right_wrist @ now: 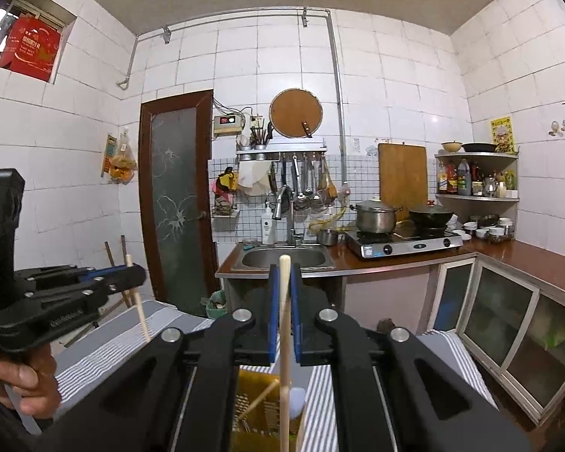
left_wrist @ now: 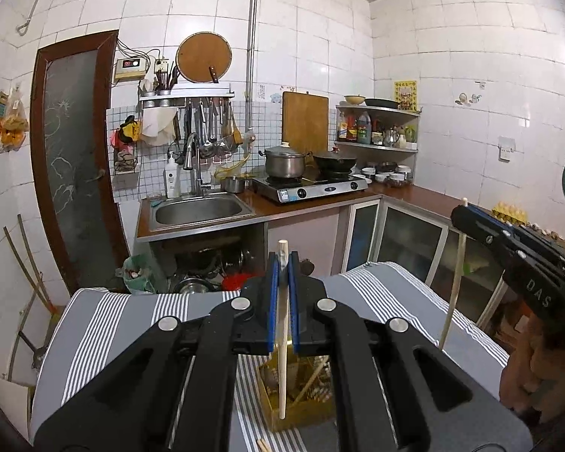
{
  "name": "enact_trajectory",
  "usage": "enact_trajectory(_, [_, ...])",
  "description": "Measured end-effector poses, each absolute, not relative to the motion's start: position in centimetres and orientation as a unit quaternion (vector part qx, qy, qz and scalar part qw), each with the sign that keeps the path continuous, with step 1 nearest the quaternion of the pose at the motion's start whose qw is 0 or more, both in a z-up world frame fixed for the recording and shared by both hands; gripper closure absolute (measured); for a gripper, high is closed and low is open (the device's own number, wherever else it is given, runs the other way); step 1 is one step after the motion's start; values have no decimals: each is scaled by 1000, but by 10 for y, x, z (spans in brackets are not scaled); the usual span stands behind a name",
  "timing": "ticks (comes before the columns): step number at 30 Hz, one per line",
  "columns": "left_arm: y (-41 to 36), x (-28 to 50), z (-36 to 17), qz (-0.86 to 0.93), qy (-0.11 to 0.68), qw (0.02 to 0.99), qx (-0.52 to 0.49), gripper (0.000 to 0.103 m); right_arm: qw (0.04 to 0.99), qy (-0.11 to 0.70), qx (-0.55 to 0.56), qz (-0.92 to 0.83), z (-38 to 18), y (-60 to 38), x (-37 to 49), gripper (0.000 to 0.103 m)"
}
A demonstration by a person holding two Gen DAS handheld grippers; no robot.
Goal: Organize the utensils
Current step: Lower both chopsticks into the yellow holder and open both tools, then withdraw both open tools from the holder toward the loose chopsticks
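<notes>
Left gripper [left_wrist: 282, 263], bottom centre of left view: blue pads clamped on pale chopstick [left_wrist: 281, 324], held upright. Below it, yellow utensil box [left_wrist: 301, 410] on striped cloth [left_wrist: 105, 316].

Right gripper [right_wrist: 284, 275], bottom centre of right view: jaws pinched on second chopstick [right_wrist: 284, 358], above same box.

Beyond: sink [left_wrist: 197, 211], stove [left_wrist: 312, 188], pot [left_wrist: 285, 160].

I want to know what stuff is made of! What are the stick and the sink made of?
The stick, pinched in the left tool, looks like pale, matte bare wood or bamboo, though light plastic is possible. The sink looks like stainless steel: silvery grey with a dull brushed shine.
</notes>
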State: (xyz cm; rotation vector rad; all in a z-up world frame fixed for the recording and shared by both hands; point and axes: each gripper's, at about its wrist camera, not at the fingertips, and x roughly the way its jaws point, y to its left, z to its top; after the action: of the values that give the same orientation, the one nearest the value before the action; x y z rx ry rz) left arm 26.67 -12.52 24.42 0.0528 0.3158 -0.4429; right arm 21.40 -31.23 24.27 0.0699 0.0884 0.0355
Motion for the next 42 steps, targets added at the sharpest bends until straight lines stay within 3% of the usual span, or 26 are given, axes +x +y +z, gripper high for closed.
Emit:
enact_trajectory(12, [-146, 303, 235, -225, 160, 961, 24, 99, 998, 23, 52, 16, 240, -315, 257, 97])
enact_trajectory(25, [-152, 339, 195, -224, 209, 952, 24, 99, 996, 60, 59, 30, 205, -311, 298, 97])
enact_trajectory(26, [-152, 340, 190, -225, 215, 950, 24, 98, 995, 75, 58, 36, 201, -310, 302, 96])
enact_trajectory(28, [-151, 343, 184, -219, 223, 950, 23, 87, 993, 98, 51, 33, 191, -308, 308, 93])
enact_trajectory(31, [-146, 343, 182, -213, 223, 951, 19, 85, 994, 91, 60, 27, 192, -315, 303, 81])
enact_trajectory(42, [-126, 307, 192, -199, 201, 959, 15, 81, 995, 83, 62, 5, 197, -331, 266, 77])
